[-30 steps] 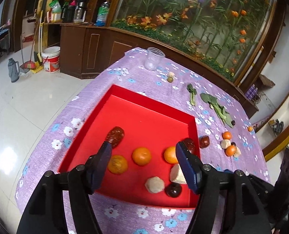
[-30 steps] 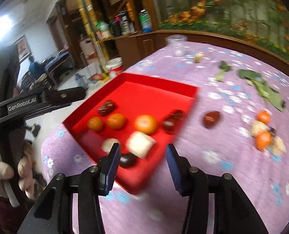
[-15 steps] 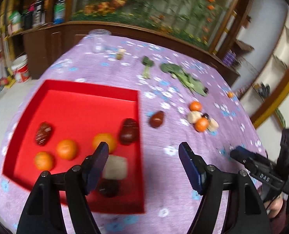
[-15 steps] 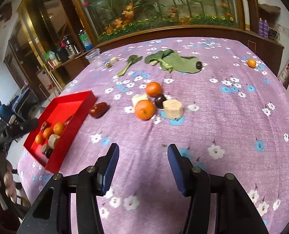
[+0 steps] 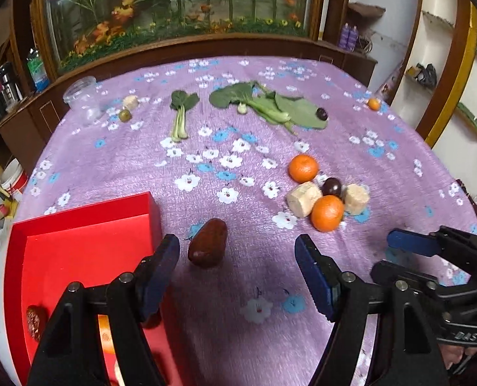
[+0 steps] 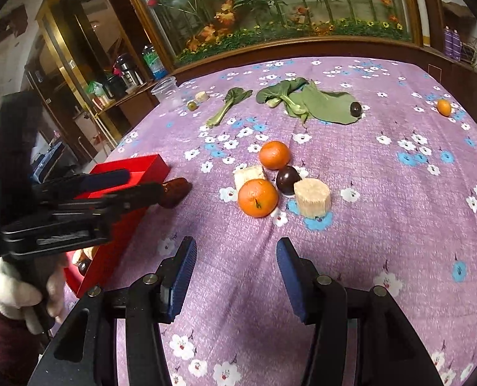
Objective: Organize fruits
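Note:
A red tray (image 5: pixel 77 244) with several fruits in it sits at the table's left edge; it also shows in the right wrist view (image 6: pixel 132 170). A dark red date (image 5: pixel 207 243) lies on the purple cloth just right of the tray. My left gripper (image 5: pixel 238 263) is open and empty, the date just ahead between its fingers. Farther right sit two oranges (image 5: pixel 326 213), a dark plum (image 5: pixel 331 186) and two pale cane chunks (image 5: pixel 303 198). My right gripper (image 6: pixel 235 273) is open and empty, a little short of the near orange (image 6: pixel 257 197).
Leafy greens (image 5: pixel 270 106), a small bok choy (image 5: pixel 180 115), a clear jar (image 5: pixel 82 99), a small green fruit (image 5: pixel 124 115), a second plum (image 5: pixel 321 114) and a small orange (image 5: pixel 373 104) lie at the far side. A wooden cabinet stands behind the table.
Both grippers have swung right, away from the tray. The left now faces the date beside the tray. The right has moved closer to the orange cluster. Both stay open.

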A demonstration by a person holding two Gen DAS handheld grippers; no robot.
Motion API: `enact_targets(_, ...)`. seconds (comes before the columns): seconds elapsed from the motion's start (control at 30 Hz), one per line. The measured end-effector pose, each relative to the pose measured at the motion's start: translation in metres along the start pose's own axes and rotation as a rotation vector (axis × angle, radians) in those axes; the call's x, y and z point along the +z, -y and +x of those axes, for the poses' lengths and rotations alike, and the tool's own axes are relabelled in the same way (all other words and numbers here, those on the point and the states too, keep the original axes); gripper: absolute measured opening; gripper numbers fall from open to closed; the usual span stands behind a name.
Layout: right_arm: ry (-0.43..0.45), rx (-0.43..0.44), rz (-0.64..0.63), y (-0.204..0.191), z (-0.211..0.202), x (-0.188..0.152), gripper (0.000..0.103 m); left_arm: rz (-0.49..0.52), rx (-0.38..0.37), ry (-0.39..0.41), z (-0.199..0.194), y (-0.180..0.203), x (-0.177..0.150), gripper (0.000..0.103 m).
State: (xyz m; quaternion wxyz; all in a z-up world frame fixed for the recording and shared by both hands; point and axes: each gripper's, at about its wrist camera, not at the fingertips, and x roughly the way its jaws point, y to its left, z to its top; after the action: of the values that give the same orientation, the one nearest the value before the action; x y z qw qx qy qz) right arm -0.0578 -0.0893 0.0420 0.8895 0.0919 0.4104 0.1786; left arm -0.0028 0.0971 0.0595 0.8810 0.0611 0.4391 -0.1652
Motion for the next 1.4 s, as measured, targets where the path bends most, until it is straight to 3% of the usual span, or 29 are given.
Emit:
enact_targets(0.5,-0.053,-0.002,-0.013,0.002,0.044,0.023,0.056,0.008,-0.042,-0.125,0.045,-0.011,0.010,0.072)
enact_targets(0.53,-0.054,-0.002,-0.014,0.002,0.046,0.024,0.056,0.015,-0.043,-0.133,0.048,-0.010,0.009,0.068)
enact_targets(0.6,-0.056,-0.007,-0.015,0.003,0.050,0.025,0.056,0.019,-0.042,-0.154,0.051,-0.011,0.008,0.042)
enact_targets(0.67,-0.059,-0.008,-0.012,0.005,0.053,0.025,0.056,0.016,-0.053,-0.179,0.055,-0.012,0.006,0.030)
enact_targets(1.0,-0.073,-0.023,-0.007,0.009,0.067,0.029,0.056,0.002,-0.033,-0.196,0.059,-0.006,0.007,0.036)
enact_targets(1.27,-0.063,-0.057,-0.006,0.007,0.073,0.034,0.056,0.034,0.020,-0.181,0.060,0.003,0.005,0.034)
enact_targets(1.4,-0.058,-0.100,-0.024,0.006,0.074,0.034,0.040,0.011,0.017,-0.171,0.058,0.001,0.004,0.031)
